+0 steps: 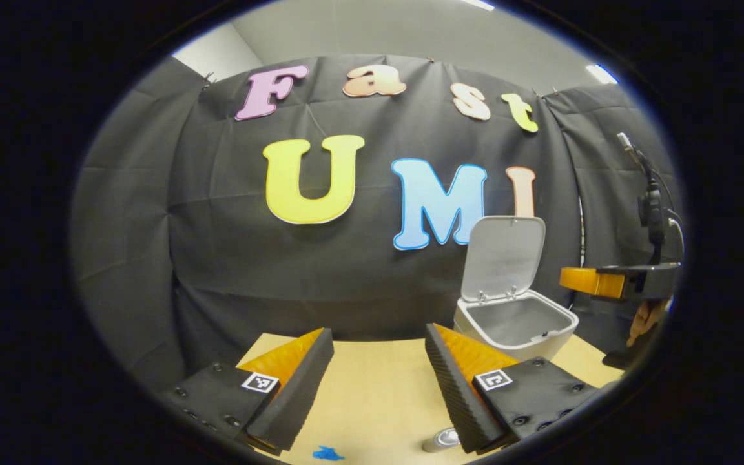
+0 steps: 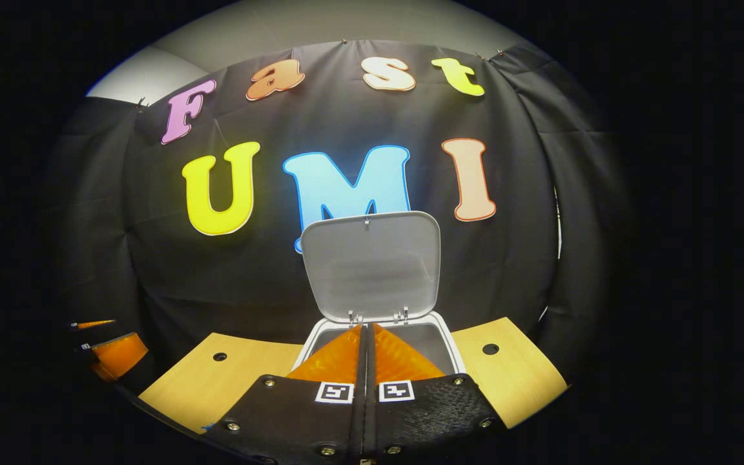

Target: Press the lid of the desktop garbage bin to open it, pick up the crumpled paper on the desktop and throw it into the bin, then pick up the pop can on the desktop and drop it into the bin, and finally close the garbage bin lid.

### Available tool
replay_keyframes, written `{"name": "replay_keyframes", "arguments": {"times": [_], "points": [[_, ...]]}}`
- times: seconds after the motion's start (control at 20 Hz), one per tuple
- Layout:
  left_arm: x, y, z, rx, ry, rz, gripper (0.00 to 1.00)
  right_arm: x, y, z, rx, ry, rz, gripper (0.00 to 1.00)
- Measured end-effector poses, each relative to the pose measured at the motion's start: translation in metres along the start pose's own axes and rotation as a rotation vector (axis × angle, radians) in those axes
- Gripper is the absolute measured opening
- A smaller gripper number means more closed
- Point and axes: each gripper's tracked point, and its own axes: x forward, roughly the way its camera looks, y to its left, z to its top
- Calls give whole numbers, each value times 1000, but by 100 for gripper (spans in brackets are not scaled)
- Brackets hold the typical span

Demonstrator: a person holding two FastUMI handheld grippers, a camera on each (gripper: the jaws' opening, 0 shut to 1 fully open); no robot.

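Your left gripper holds its jaws wide apart above the tabletop, pop can beside one finger (right gripper clenched empty over the open bin).

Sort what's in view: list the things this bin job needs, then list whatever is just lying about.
Needed for the job:
- garbage bin, with its lid standing open
- pop can, on the table near the left gripper
- right gripper, shut, over the bin

Just lying about:
- blue scrap on the table
- camera stand at the side
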Motion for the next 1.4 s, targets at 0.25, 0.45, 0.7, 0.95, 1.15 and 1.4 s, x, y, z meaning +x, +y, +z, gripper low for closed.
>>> {"name": "replay_keyframes", "arguments": {"times": [0.25,0.45,0.7,0.95,1.15,1.4], "points": [[4,7,-53,10,85,-1,100,-1,0,-4,-8,12,2,0],[2,8,-106,22,171,-5,100,-2,-1,-10,-13,25,0,0],[-4,6,-177,36,284,-34,100,-3,-5,-17,-6,44,-4,0],[-12,10,-245,38,410,-47,95,-6,-10,-32,-2,74,-18,0],[-14,17,-285,0,493,-35,100,-11,-13,-48,0,110,-25,0],[-20,23,-325,-36,573,-30,100,-14,-17,-62,0,141,-37,0]]}}
